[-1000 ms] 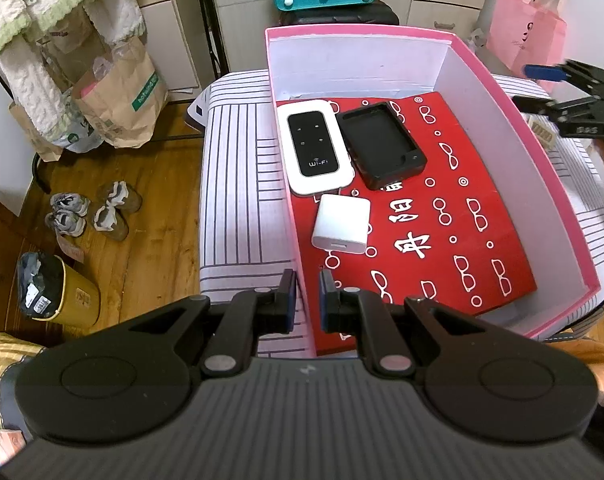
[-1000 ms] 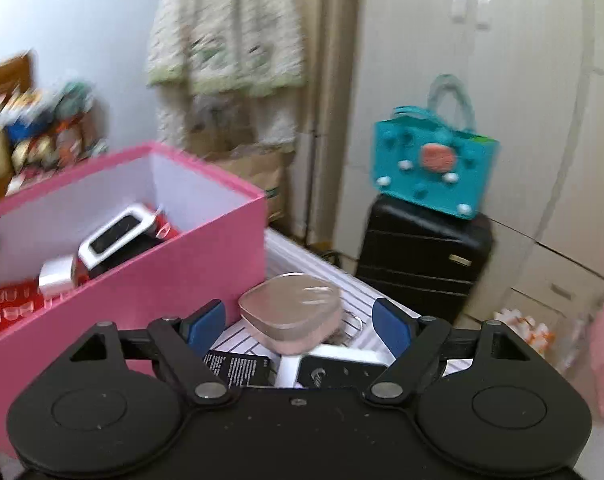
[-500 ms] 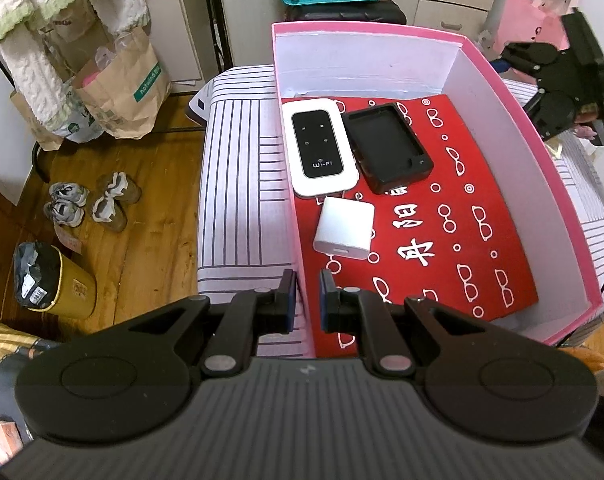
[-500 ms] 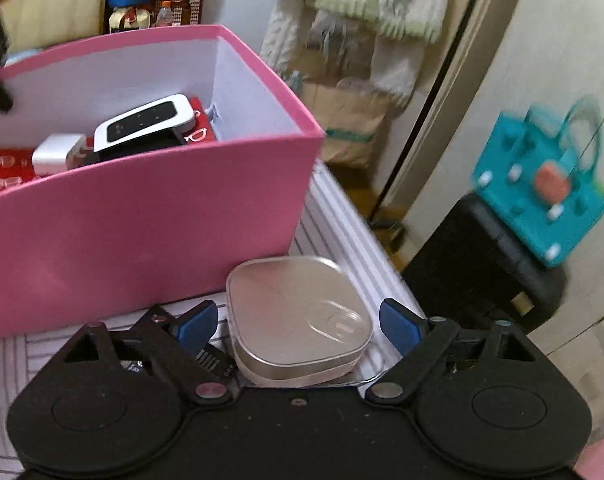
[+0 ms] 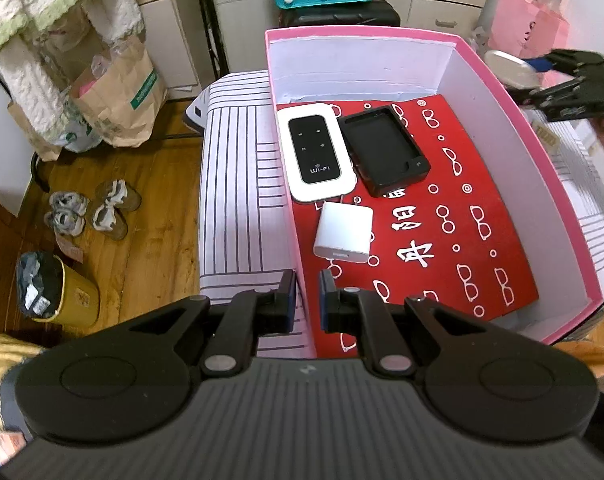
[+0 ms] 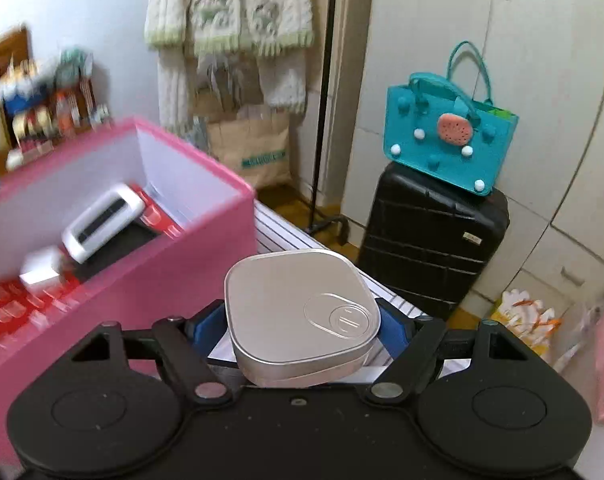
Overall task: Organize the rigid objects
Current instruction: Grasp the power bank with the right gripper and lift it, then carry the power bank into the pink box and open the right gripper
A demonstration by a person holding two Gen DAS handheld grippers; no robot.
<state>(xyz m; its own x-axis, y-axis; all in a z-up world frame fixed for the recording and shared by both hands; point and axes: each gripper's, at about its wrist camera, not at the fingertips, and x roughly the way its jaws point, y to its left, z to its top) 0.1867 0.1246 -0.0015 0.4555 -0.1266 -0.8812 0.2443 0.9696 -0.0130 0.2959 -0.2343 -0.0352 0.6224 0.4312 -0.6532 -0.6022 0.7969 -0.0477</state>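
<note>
Right wrist view: right tongs grip silver tin beside pink box.

A teal tote bag sits on top of a black suitcase by the white cupboards. A brown paper bag stands on the wooden floor near small shoes and a yellow bin.

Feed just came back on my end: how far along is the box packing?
Done: the Wi-Fi router, black case and white charger lie in the pink box. In hand: the right gripper is shut on the silver tin, outside the box. Left: set the tin inside. The left gripper grips the box wall.
</note>
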